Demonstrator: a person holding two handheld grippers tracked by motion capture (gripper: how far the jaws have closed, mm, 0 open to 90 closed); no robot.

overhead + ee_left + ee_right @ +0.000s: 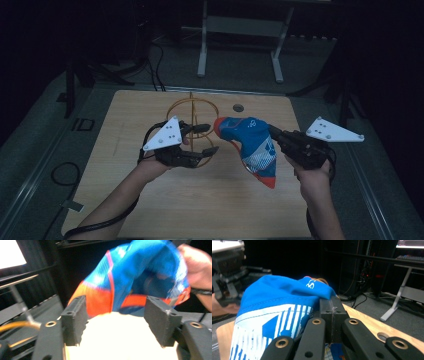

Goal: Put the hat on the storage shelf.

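Sock (252,147) off table (150,210), right hand-held gripper (274,133) clamped

Bare wooden table (210,205) lies open in front of both hands. A wire hoop stand (192,107) crowds the left gripper (209,139), and a hanging blue sock (252,145) blocks the middle.

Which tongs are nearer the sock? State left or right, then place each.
Right. The right tongs are shut on the sock, holding it above the table. The left tongs stand open just beside its orange toe, not gripping it.
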